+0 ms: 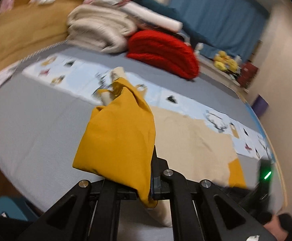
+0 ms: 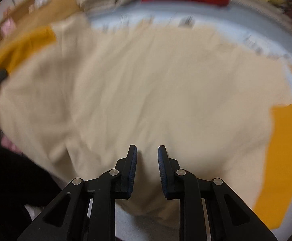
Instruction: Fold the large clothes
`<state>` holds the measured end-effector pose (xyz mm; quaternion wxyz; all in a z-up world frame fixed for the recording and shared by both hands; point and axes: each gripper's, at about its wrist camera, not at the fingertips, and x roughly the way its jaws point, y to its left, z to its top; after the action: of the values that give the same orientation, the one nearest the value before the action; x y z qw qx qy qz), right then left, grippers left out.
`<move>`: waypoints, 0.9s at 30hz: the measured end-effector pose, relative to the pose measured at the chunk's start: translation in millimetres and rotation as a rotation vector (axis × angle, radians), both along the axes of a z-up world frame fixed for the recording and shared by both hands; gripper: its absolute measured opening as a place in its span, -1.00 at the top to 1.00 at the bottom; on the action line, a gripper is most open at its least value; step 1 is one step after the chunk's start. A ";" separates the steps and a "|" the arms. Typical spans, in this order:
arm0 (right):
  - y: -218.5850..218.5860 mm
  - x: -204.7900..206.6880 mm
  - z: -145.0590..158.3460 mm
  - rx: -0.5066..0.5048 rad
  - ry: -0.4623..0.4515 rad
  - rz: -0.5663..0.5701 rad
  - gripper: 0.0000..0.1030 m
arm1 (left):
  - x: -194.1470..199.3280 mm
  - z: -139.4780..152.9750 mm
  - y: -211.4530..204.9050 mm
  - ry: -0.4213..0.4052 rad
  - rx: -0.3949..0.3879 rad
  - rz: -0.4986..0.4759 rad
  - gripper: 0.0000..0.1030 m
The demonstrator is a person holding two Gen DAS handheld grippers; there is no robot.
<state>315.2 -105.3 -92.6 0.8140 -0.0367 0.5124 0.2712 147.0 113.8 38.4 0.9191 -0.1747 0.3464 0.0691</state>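
In the left claw (image 1: pixel 146 182), pressed together, hangs one mustard-yellow cloth sleeve (image 1: pixel 117 138) of the single large cream garment (image 2: pixel 146 84) spread on the grey bed (image 1: pixel 35 124). The right claw (image 2: pixel 147 152) hovers above the cream cloth, jaws apart and pinching nothing. Beyond lie one red folded blanket (image 1: pixel 164 54), one cream one (image 1: pixel 99 30), and a blue curtain (image 1: pixel 216 14).

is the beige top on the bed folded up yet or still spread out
Mostly spread. The beige top lies flat across the bed; only its mustard sleeve is lifted, pinched in the left gripper.
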 end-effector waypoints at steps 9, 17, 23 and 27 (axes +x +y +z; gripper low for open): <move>-182.6 4.9 141.0 0.146 -0.390 -0.273 -0.21 | 40.4 30.2 -145.6 -0.063 0.177 -0.299 0.90; -302.2 4.6 128.6 0.047 -0.422 -0.394 -0.48 | 77.0 -21.0 -323.3 0.064 0.271 -0.666 0.90; -336.4 11.7 121.9 0.097 -0.345 -0.430 -0.46 | 86.8 -107.3 -395.0 0.326 0.341 -0.835 0.76; -331.1 15.0 114.7 0.151 -0.301 -0.394 -0.46 | 84.4 -76.5 -365.7 0.319 0.133 -0.845 0.37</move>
<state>330.3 -436.4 22.1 0.9187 0.0846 0.3609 0.1364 231.4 -251.9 -38.1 0.8110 0.0542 0.5194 -0.2638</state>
